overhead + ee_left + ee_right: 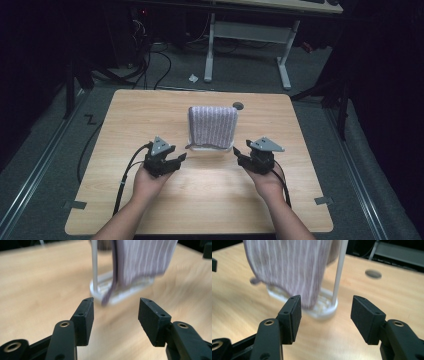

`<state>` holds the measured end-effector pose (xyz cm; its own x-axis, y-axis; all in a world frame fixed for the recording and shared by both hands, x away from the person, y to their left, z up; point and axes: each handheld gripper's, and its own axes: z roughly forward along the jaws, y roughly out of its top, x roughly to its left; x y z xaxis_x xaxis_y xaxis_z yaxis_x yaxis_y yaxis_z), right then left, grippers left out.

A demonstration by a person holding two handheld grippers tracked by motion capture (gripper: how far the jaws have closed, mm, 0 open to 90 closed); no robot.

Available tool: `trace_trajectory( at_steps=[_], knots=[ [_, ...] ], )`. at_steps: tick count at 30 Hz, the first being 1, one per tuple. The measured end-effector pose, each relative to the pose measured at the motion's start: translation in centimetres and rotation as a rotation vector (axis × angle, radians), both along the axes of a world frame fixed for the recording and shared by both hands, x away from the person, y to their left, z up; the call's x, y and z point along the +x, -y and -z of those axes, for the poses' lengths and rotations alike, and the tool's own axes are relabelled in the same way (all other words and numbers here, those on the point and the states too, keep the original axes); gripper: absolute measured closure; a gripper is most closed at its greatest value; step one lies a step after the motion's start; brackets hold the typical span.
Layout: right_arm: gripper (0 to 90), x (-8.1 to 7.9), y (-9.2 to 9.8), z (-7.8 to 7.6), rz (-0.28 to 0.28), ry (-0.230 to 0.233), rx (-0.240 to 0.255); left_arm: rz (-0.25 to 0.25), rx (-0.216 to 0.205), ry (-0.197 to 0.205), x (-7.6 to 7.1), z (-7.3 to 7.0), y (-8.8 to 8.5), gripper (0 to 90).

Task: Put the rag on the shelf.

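Centre of frame: striped towel (212,126) draped over white rack (120,291) on table (150,115). Left hand-held gripper (175,160) and right hand-held gripper (241,156) flank it, jaws released, empty.

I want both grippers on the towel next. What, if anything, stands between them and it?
Nothing visible. The left gripper and right gripper sit open on either side of the towel hanging on its white rack, with bare table between.
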<state>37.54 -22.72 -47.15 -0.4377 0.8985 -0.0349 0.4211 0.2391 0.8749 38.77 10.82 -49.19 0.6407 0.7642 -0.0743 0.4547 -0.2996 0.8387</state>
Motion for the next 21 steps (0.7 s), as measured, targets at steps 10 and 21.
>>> trace_trajectory(
  at_steps=[10, 21],
  knots=[
    [41.5, -7.0, 3.1, 4.8, 0.022, -0.092, -0.006, -0.007, 0.033, -0.080, -7.0, 2.6, -5.1, 49.5],
    [41.5, -6.5, 3.7, 5.7, 0.052, -0.142, -0.007, 0.029, 0.021, -0.124, -6.3, 3.2, -4.0, 46.6]
  ],
)
